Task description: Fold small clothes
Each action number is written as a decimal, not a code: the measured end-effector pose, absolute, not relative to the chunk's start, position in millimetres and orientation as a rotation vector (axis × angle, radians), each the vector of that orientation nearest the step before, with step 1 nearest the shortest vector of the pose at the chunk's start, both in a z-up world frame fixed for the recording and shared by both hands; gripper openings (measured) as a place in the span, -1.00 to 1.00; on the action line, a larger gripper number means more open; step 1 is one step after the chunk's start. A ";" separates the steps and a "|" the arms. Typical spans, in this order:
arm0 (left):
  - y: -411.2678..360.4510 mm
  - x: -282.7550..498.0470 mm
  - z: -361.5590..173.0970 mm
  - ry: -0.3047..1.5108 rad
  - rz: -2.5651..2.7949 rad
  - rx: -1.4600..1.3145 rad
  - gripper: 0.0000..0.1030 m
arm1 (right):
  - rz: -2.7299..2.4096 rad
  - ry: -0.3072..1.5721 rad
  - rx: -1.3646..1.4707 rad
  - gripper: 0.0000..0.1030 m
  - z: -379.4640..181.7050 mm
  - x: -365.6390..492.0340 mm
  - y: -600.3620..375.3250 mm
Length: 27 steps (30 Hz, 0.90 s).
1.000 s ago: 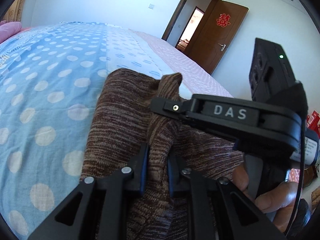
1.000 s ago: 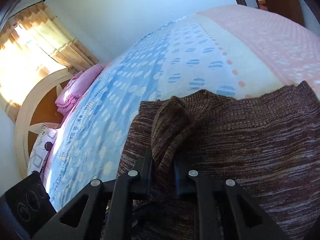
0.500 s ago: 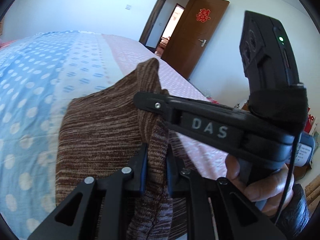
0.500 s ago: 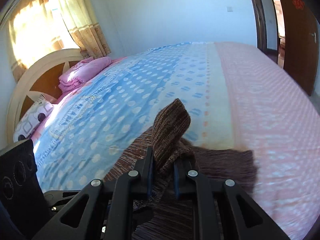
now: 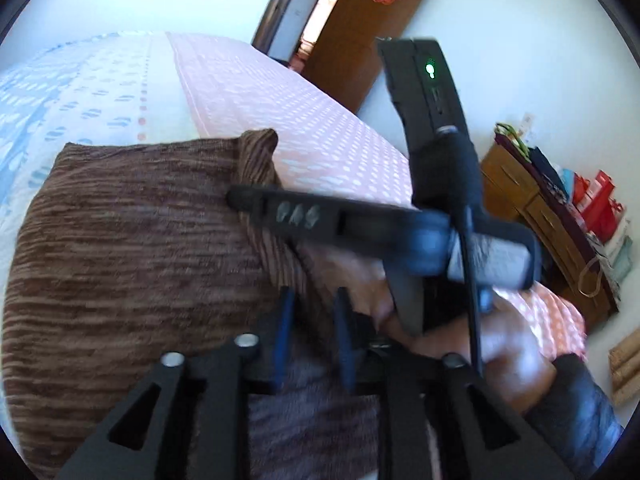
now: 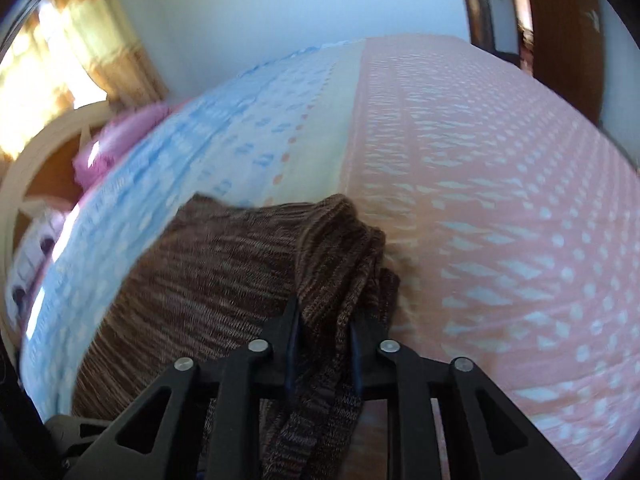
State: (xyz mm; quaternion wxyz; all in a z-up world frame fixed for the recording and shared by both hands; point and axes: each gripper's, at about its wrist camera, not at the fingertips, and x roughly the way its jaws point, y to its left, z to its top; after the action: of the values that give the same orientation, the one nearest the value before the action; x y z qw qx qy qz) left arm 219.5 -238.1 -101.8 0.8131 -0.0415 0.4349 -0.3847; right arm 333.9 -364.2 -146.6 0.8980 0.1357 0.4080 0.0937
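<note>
Brown knit, a small sweater [image 6: 208, 280], lies on the bed [image 6: 500, 200] doubled over itself, so I judge one fold just about made. Both my tongs are opening. In the right tongs [image 6: 325, 344] a bunched edge sits between the pads, which seem barely to press it. The left tongs [image 5: 310, 334] have slackened too, with knit running between them; blur hides whether they pinch. What is left, by my reckoning: let go, smooth it, perhaps fold again. The left view shows my right hand [image 5: 492, 344] on its handle, a wooden dresser [image 5: 536, 208] and the door [image 5: 368, 36]. The right view alone shows the headboard [image 6: 36, 168], pink pillow [image 6: 120, 140] and curtain [image 6: 80, 40] (sunlit).
</note>
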 end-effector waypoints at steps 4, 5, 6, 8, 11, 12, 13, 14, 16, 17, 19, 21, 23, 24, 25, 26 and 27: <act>-190.4 199.9 -90.6 0.884 -0.824 -0.084 0.10 | 0.147 0.827 0.410 -0.46 -136.5 317.8 -383.2; -180.4 200.4 -91.5 0.866 -0.805 -0.080 0.22 | 0.103 0.800 0.431 -0.46 -129.8 305.8 -388.6; -164.5 196.7 -90.0 0.845 -0.772 -0.080 0.25 | 0.071 0.772 0.445 -0.46 -123.1 292.4 -392.4; -146.4 205.6 -93.6 0.843 -0.743 -0.096 0.25 | 0.062 0.737 0.461 -0.46 -111.8 261.1 -395.9; -134.7 204.5 -94.2 0.833 -0.679 -0.078 0.25 | 0.065 0.736 0.469 -0.46 -106.0 216.7 -387.8; -132.3 204.3 -93.3 0.824 -0.657 -0.062 0.25 | 0.060 0.738 0.468 -0.46 -104.8 204.4 -382.9; -130.8 202.1 -92.9 0.815 -0.642 -0.050 0.25 | 0.060 0.737 0.457 -0.46 -104.5 191.0 -374.9; -129.5 198.2 -91.9 0.801 -0.620 -0.041 0.25 | 0.062 0.736 0.436 -0.46 -104.1 179.9 -366.0; -128.3 193.1 -91.8 0.780 -0.578 -0.030 0.25 | 0.076 0.742 0.375 -0.45 -105.4 162.4 -343.8; -124.9 190.5 -92.7 0.782 -0.569 -0.037 0.35 | 0.080 0.753 0.353 -0.45 -108.5 158.4 -335.4; -114.6 191.4 -97.4 0.795 -0.553 -0.065 0.56 | 0.038 0.783 0.307 -0.45 -117.3 153.2 -321.1; -103.7 195.2 -108.1 0.822 -0.473 -0.051 0.57 | 0.014 0.809 0.285 -0.45 -130.0 149.7 -316.5; -90.7 207.1 -129.7 0.888 -0.403 -0.057 0.50 | -0.019 0.835 0.271 -0.52 -142.6 148.6 -312.1; -86.7 209.9 -136.6 0.902 -0.412 -0.096 0.47 | -0.018 0.838 0.275 -0.55 -147.2 147.7 -310.9; -78.9 209.2 -138.4 0.887 -0.424 -0.138 0.40 | -0.020 0.830 0.282 -0.58 -149.0 146.1 -310.3; -77.8 209.8 -136.4 0.884 -0.420 -0.142 0.38 | -0.017 0.833 0.303 -0.60 -149.8 144.9 -311.5; -79.2 209.9 -136.3 0.891 -0.416 -0.127 0.37 | -0.014 0.839 0.329 -0.60 -150.3 144.3 -313.7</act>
State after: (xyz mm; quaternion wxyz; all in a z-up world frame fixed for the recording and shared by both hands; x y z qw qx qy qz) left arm 209.9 -79.2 -136.3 0.8795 -0.0610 0.4276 -0.1996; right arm 144.3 -313.7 -150.3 0.9001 0.1591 0.4056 -0.0067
